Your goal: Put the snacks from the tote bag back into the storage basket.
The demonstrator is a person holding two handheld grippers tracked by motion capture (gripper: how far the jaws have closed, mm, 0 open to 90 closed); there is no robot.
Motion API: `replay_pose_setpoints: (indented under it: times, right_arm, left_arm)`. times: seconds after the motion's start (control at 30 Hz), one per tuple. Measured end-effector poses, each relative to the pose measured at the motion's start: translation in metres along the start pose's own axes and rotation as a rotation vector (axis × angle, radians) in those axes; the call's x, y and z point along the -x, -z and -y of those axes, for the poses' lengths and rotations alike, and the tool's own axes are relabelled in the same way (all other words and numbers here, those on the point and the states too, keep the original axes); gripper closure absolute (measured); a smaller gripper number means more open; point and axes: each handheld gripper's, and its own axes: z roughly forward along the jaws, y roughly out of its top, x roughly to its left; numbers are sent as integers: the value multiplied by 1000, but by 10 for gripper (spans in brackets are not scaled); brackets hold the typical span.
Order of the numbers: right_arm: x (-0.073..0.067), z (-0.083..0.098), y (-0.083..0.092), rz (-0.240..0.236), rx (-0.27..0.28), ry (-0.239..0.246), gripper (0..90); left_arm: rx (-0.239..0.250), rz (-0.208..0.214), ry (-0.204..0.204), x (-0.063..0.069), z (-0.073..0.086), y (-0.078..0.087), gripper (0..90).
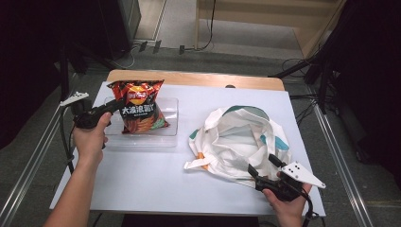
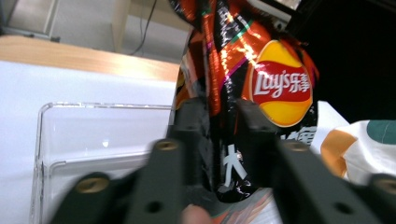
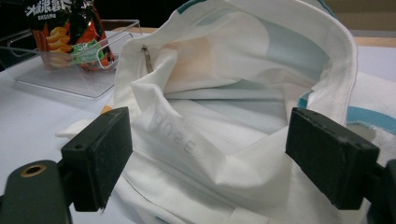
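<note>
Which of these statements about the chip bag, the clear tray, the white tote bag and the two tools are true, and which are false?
1. The chip bag stands in the clear tray. True.
2. The left tool has the chip bag between its jaws. True.
3. The right tool is clamped shut on the chip bag. False: it is open, at the tote bag.
4. The tote bag lies inside the tray. False: it lies on the table beside it.

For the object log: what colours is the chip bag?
Chip bag: black and orange-red, red-and-yellow logo; clearest in the left gripper view.
</note>
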Motion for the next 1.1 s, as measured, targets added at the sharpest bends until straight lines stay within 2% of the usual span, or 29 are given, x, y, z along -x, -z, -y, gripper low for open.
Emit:
replay_pose_setpoints:
  times: [0.13,0.2,0.23,0.33,0.4,0.5,0.57,0.63,0.67,0.73,0.9,0.97,1.1]
  right_arm:
    - [-1,0,0,3,2,1,148]
    - [0,0,1,7,2,0,148]
    - [0,0,1,6,3,-3,148]
    - [2,0,2,12,6,-3,147]
    - [3,-1,2,13,7,-7,147]
    - [4,-1,4,19,8,-8,147]
    - [6,-2,4,21,14,-5,147]
    - [6,-2,5,24,13,-8,147]
    - [8,-2,6,28,15,-12,147]
    - [10,-3,7,35,18,-12,147]
    - [13,-2,8,43,21,-13,147]
    - [15,-2,8,47,22,-17,147]
    - [20,-3,10,61,24,-24,147]
  left_arm:
    - [7,-20,-43,11,6,3,437]
    - [14,-12,-96,16,10,8,400]
    - [13,-26,-126,19,12,10,375]
    - [16,-42,-138,25,18,18,193]
    - [19,-40,-161,30,24,22,129]
    - [17,-17,-197,37,33,28,74]
    - [16,-15,-213,41,38,31,67]
    - [18,-13,-210,44,41,33,56]
    - [14,-3,-207,47,46,35,22]
    - [6,13,-219,51,51,36,3]
    - [2,76,-254,59,65,42,0]
    - [3,95,-252,62,69,43,0]
    - [-10,93,-288,66,78,45,0]
